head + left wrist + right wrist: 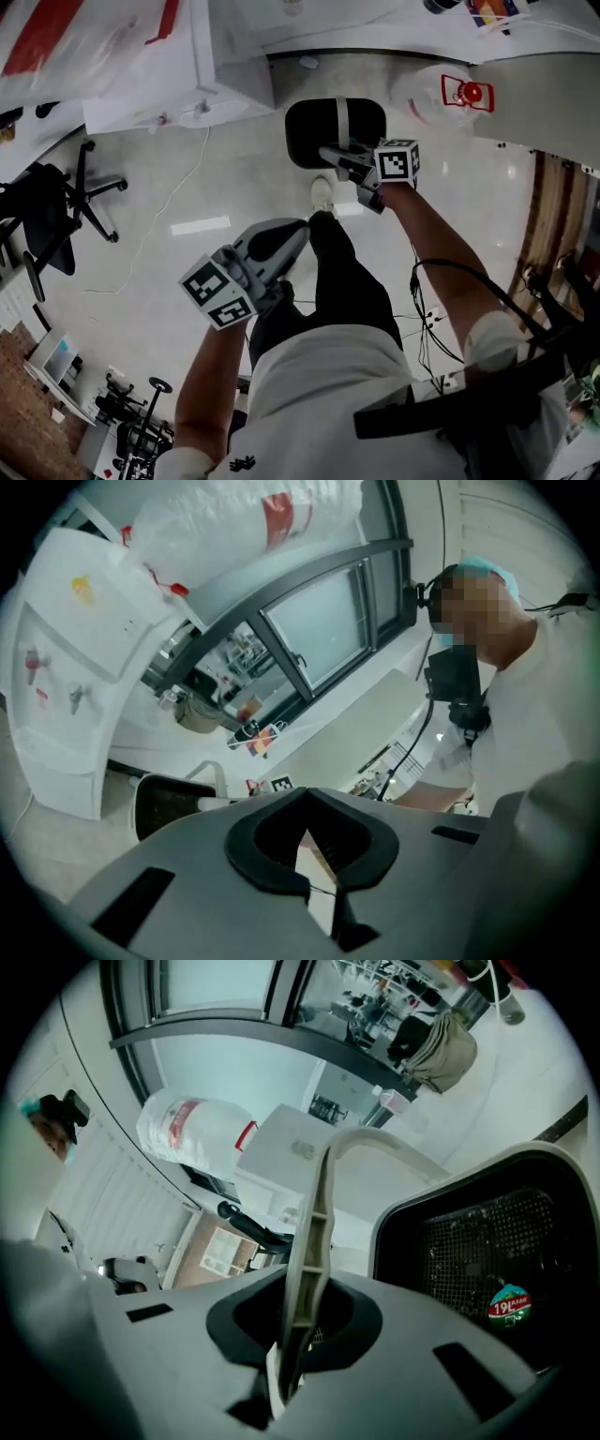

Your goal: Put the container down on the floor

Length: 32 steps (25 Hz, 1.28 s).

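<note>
Gleaming pale under the person, the floor [187, 169] lies bare around the shoe [323, 195]. The black container [314, 131] sits at twelve o'clock from that shoe in the head view. From straight above I cannot tell whether it hangs clear of the floor or already touches it.

The container looks like a stiff moulded plastic tub with a mesh-patterned inside. Nothing shows in the part of the hollow that is visible, so it is probably light and should not sag or spill. Its far rim runs out of the right gripper view at three o'clock, and its underside is hidden in every view.

The pale, ribbed handle [314, 1222] arches over it and is the natural hold. It seems rigid but thin and smooth, so the tub may swing or slide along the grip.

The right gripper [286, 1363] has its jaws clamped tight on that handle. The left gripper [314, 892] is well apart at seven o'clock from the container, with its jaws drawn together on nothing.

A small round sticker [509, 1305] sits inside the tub, its print too small to read.
</note>
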Available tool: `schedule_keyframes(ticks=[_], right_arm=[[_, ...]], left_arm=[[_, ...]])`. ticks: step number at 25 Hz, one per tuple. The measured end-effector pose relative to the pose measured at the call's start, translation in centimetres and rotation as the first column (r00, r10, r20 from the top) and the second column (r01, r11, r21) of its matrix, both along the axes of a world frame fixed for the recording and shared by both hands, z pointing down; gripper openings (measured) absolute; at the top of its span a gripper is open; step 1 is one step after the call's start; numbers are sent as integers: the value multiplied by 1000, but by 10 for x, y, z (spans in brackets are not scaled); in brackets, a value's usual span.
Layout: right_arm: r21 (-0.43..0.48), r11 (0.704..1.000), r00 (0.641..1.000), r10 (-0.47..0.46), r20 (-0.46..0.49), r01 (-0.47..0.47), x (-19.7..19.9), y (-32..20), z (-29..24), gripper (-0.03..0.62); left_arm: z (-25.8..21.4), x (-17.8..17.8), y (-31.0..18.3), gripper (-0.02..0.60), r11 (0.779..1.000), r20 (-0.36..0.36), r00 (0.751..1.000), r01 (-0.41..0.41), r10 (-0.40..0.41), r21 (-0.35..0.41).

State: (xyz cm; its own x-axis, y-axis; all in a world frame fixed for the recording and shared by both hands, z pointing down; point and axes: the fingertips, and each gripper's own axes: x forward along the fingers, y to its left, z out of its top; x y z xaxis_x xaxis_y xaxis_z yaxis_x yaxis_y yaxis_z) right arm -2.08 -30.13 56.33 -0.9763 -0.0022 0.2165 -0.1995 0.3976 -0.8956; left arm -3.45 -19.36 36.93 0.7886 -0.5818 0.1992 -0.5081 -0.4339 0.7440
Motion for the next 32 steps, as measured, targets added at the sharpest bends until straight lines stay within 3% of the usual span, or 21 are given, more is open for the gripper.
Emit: schedule_keyframes(ticks=[7, 17, 21, 32], right_arm=[[-37, 999, 1000, -9, -12, 8, 0, -80, 84, 18], [-92, 996, 999, 0, -36, -3, -4, -129, 212, 18], [-64, 998, 999, -2, -54, -2, -6, -143, 253, 19], [-101, 995, 1000, -5, 30, 8, -20, -158, 300, 20]], left_arm=[[42, 23, -72, 11, 1000, -50, 999, -6, 5, -27], [126, 23, -103, 11, 993, -87, 995, 30, -40, -116], [158, 21, -106, 11, 989, -83, 996, 21, -34, -147], [201, 23, -118, 11, 989, -91, 996, -1, -12, -146]])
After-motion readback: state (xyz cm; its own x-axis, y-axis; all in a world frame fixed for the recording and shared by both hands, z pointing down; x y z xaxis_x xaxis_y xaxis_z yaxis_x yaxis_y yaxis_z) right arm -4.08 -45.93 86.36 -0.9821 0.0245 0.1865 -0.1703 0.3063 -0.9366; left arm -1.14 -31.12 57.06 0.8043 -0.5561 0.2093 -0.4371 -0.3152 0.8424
